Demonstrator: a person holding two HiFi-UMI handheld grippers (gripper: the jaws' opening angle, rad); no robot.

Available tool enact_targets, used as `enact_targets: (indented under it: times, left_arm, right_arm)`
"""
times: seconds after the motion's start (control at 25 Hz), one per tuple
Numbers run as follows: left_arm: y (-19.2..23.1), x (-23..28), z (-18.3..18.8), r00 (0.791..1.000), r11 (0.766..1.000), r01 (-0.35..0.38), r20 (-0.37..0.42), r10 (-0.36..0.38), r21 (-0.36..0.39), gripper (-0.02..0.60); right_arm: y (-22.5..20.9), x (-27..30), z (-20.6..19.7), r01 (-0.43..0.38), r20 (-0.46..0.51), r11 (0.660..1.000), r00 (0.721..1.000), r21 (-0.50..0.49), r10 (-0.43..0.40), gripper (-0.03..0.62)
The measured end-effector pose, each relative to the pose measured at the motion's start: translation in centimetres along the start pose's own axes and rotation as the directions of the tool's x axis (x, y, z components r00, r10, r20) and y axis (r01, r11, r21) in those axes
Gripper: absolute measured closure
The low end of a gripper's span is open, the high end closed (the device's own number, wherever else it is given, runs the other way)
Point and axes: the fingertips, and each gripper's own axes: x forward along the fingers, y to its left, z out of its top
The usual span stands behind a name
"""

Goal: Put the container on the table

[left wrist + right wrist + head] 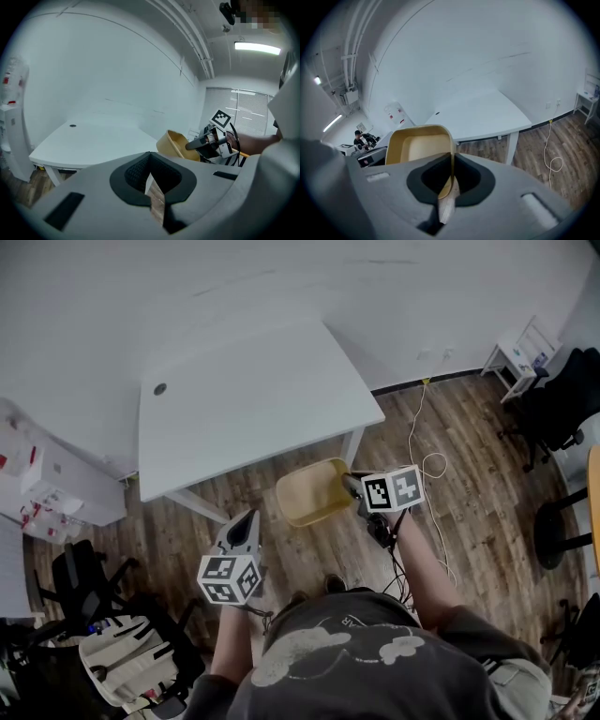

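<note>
A tan, empty container (314, 490) hangs in the air just in front of the white table (248, 399), below its front edge and over the wooden floor. My right gripper (354, 487) is shut on the container's right rim; in the right gripper view the container (419, 146) wall runs between the jaws. In the left gripper view the container (174, 144) shows at the right, tilted. My left gripper (246, 526) is lower left of it, shut with nothing in it, pointing toward the table (89, 140).
A white cable (427, 460) lies looped on the wood floor at the right. Black office chairs (558, 409) stand at the far right and another chair (80, 582) at the lower left. A white cabinet (56, 484) stands left of the table.
</note>
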Motion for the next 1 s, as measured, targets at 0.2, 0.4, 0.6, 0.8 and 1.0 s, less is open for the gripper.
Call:
enact_targets:
  times: [0.2,0.4,0.6,0.8,1.0]
  left_arm:
    - [-1.7,1.1,0.0,0.999,0.999,-0.05,0.004,0.05,0.012,0.584]
    - [-3.3,1.9,-0.4,0.997,0.996,-0.084,0.001,0.084,0.005,0.584]
    - [-3.6,1.9,-0.9,0.994,0.994,-0.109,-0.011,0.109,0.002,0.584]
    - [-3.1,2.4,-1.2,0.992,0.992,-0.126,-0.014,0.126,-0.014,0.584]
    - [-1.6,3.6,-0.6,0.992,0.992,-0.125,-0.006,0.125,-0.017,0.584]
  right_arm:
    - [-2.5,-1.1,0.3,-0.025,0.012,1.0,1.0,0.004,0.025,0.583]
    - [-4.4,-1.6,0.4,-0.048,-0.002,0.999,0.999,-0.006,0.048,0.583]
    - [-5.5,-1.4,0.5,-0.054,-0.015,0.999,0.998,0.001,0.054,0.583]
    - [-6.6,-0.7,0.8,-0.054,-0.024,0.998,0.998,0.012,0.054,0.583]
    - [-7.1,0.3,2.2,-0.041,-0.018,0.999,0.999,0.006,0.041,0.583]
